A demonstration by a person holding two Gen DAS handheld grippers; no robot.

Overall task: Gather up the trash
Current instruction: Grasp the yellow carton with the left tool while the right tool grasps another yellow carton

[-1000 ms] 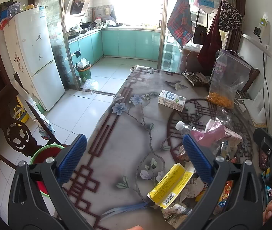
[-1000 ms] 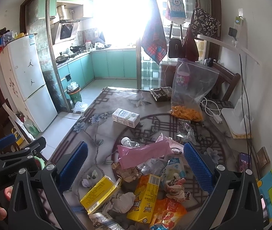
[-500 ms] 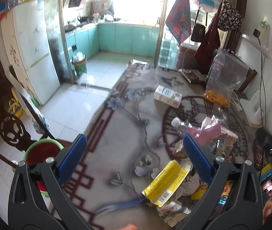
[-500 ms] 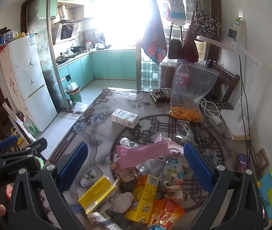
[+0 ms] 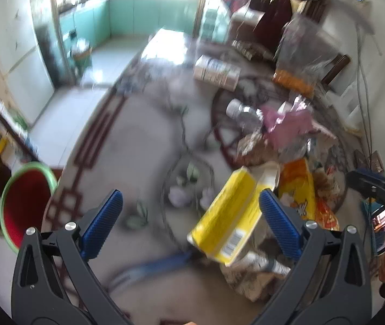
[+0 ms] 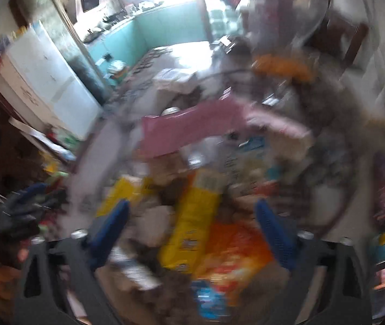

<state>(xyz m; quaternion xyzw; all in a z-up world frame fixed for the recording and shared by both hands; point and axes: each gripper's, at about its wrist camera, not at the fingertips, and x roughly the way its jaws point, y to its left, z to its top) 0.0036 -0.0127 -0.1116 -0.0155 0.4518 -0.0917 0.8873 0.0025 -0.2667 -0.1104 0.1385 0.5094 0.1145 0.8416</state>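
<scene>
A: Where's the trash sitting?

B: Heaped on the right half of the bench (image 5: 143, 146). In the left wrist view a flattened yellow carton (image 5: 230, 216) lies at lower centre-right, just inside the left gripper (image 5: 191, 211), whose jaws stand wide apart with nothing between them. Above it, at centre right, a pink bag (image 5: 287, 124) lies beside a clear plastic bottle (image 5: 242, 112), and an orange snack wrapper (image 5: 298, 192) lies to the right of the carton.

A: And the other hand?

B: The right wrist view is badly blurred. The right gripper (image 6: 192, 227) hangs over the pile, jaws spread and empty. Between them, at lower centre, I make out a yellow box (image 6: 192, 224) and an orange packet (image 6: 235, 254). The pink bag (image 6: 192, 132) stretches across mid-frame.

A: Anything off the bench?

B: A red bucket with a green rim (image 5: 24, 205) on the floor at the lower left of the left wrist view.
</scene>
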